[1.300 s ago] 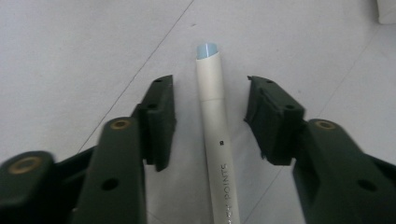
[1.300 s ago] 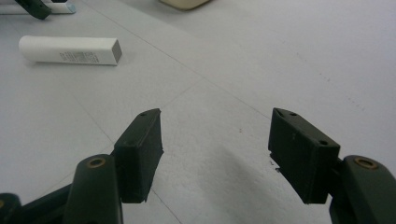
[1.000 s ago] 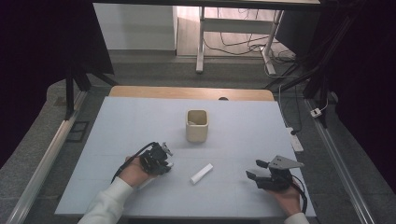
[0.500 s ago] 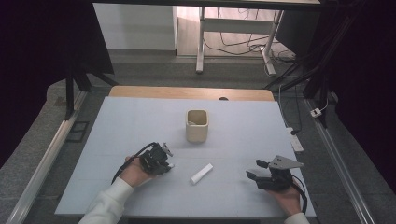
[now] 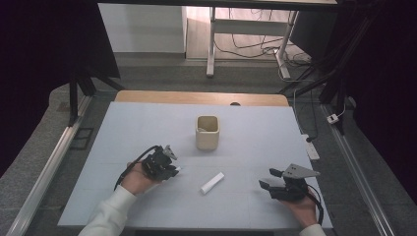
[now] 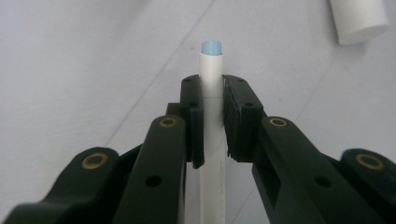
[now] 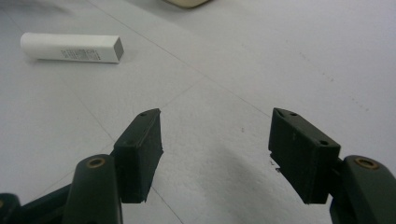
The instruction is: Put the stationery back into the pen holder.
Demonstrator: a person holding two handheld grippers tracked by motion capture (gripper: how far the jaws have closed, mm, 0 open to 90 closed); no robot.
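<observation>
My left gripper [image 5: 172,166] [image 6: 214,91] is held low over the table at the front left, shut on a thin white stick with a blue tip [image 6: 211,65]. The stick pokes out past the pads. A white tube-shaped cap [image 5: 212,182] [image 6: 359,21] [image 7: 70,47] lies flat on the table between the two hands, apart from both grippers. My right gripper [image 5: 268,179] [image 7: 215,140] rests at the front right, open, with bare table between its pads.
A beige square cup [image 5: 207,132] stands upright at the middle of the pale blue table top [image 5: 255,132], beyond the cap. The table's wooden far edge [image 5: 196,97] runs behind it. Black frames and cables stand around the table.
</observation>
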